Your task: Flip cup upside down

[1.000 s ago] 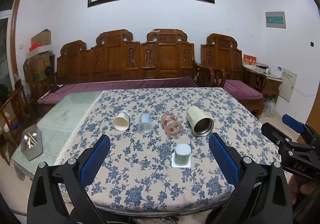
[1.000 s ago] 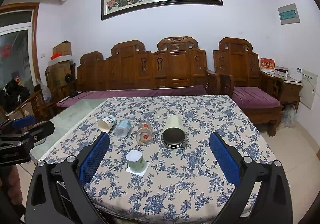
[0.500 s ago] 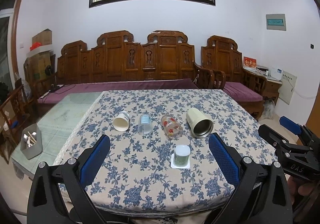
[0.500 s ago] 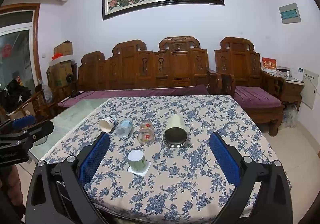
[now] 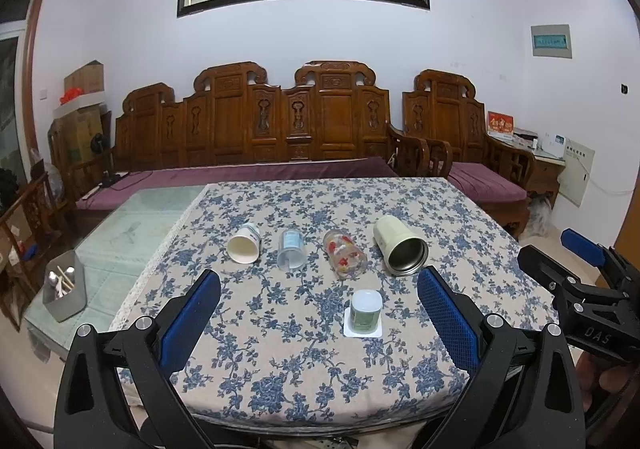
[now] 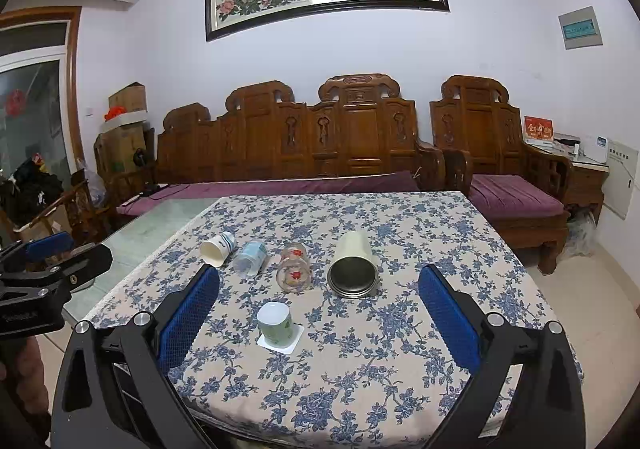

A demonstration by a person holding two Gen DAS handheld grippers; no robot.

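Several cups lie on their sides in a row on the floral tablecloth: a white paper cup [image 5: 244,248] [image 6: 217,247], a clear plastic cup [image 5: 291,249] [image 6: 250,257], a glass with red flowers [image 5: 345,259] [image 6: 295,267] and a cream metal tumbler [image 5: 401,250] [image 6: 353,263]. A small green cup [image 5: 365,311] [image 6: 274,324] stands upside down on a white square coaster [image 5: 363,330] in front of them. My left gripper [image 5: 318,319] is open and empty at the near table edge. My right gripper [image 6: 318,319] is open and empty too, to its right.
The table [image 5: 280,369] has a glass top bare at its left side [image 5: 128,233]. A grey holder with utensils [image 5: 64,291] stands at the left corner. Carved wooden benches with purple cushions [image 5: 256,169] stand behind the table.
Both grippers have drawn back and risen slightly, so the table looks a little farther. The cups have not moved.
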